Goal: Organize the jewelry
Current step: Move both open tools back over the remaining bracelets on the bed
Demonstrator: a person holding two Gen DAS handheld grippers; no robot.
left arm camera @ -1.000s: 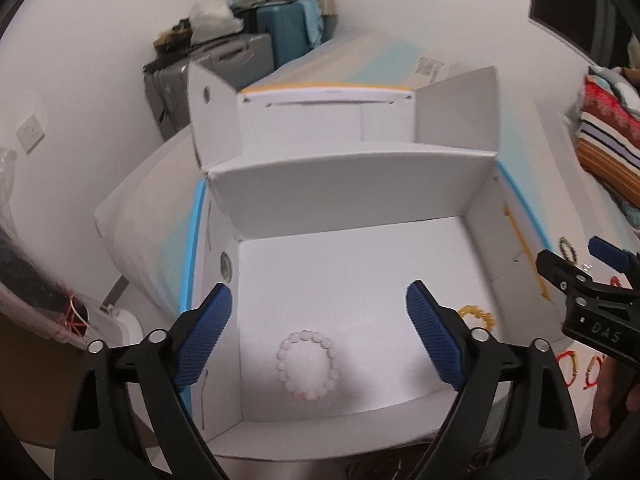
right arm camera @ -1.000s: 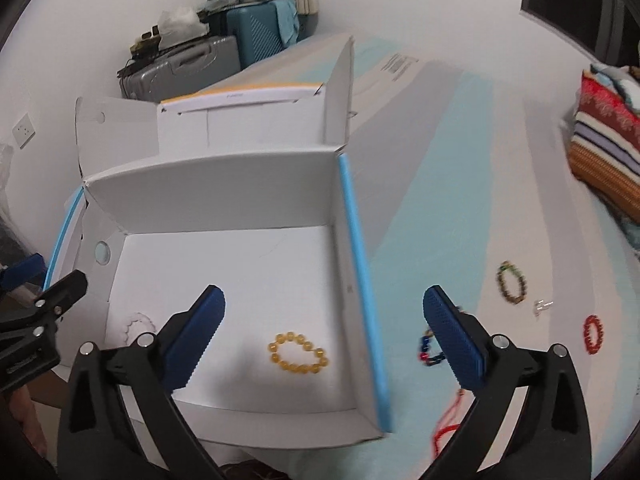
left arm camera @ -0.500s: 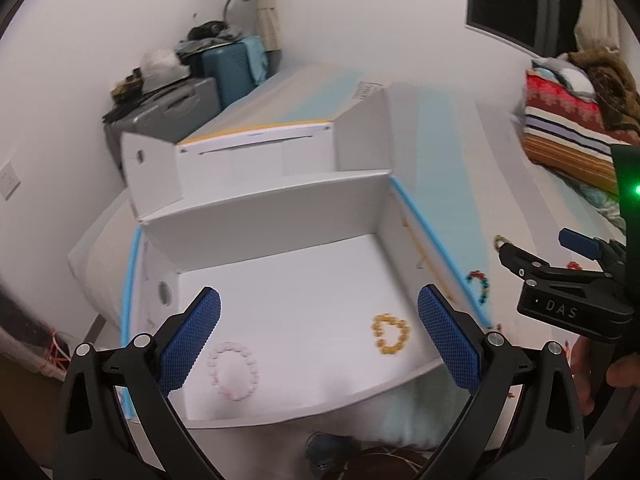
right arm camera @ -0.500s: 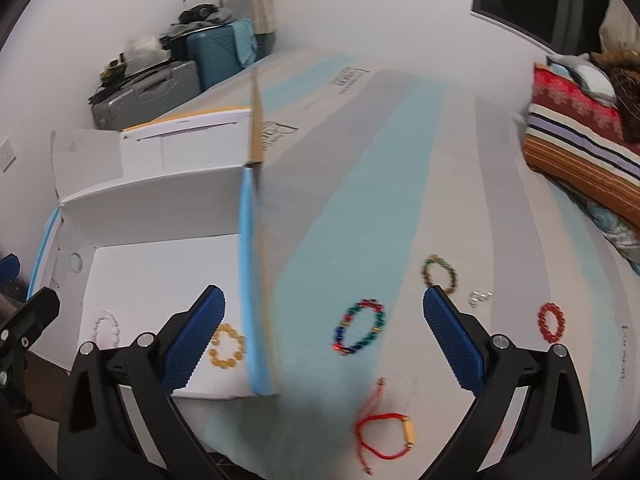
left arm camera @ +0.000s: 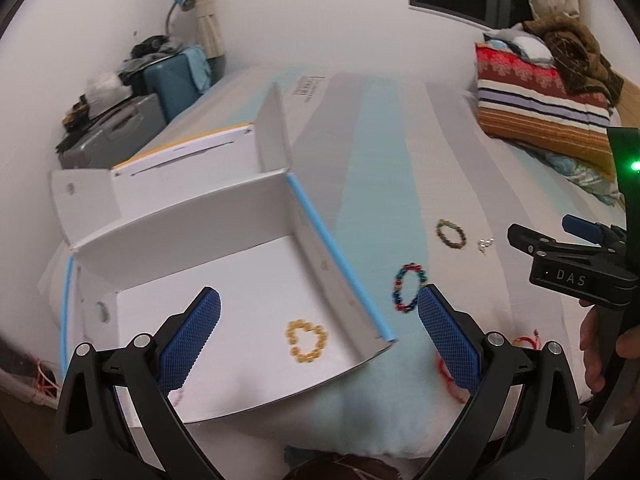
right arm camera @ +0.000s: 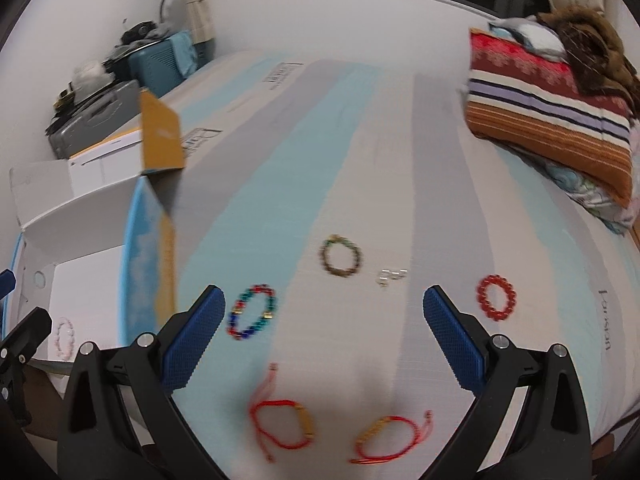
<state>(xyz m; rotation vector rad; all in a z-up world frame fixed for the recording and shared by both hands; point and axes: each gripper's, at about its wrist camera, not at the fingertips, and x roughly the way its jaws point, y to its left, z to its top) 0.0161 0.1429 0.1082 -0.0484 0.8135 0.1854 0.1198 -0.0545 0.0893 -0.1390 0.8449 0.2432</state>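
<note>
A white open box [left arm camera: 224,220] lies on the bed at the left. Inside it lie a yellow bead bracelet [left arm camera: 306,341] and a pale pink bracelet [right arm camera: 65,337]. My left gripper [left arm camera: 318,340] is open and empty above the box's right front corner. My right gripper [right arm camera: 324,338] is open and empty above the bed. On the bed lie a multicolour bracelet [right arm camera: 252,317], a brown-green bracelet [right arm camera: 341,256], a red bead bracelet [right arm camera: 496,298], two red cord bracelets [right arm camera: 282,424] [right arm camera: 390,438] and small silver pieces [right arm camera: 392,276].
A striped folded blanket [right arm camera: 548,116] lies at the bed's far right. Suitcases [left arm camera: 132,120] stand by the wall beyond the box. The box's upright flap [right arm camera: 160,136] rises left of the right gripper. The bed's front edge is just below both grippers.
Both grippers have swung right, away from the box's middle. The right gripper now looks at the loose bracelets on the bed instead of the box. Both stay open and empty.
</note>
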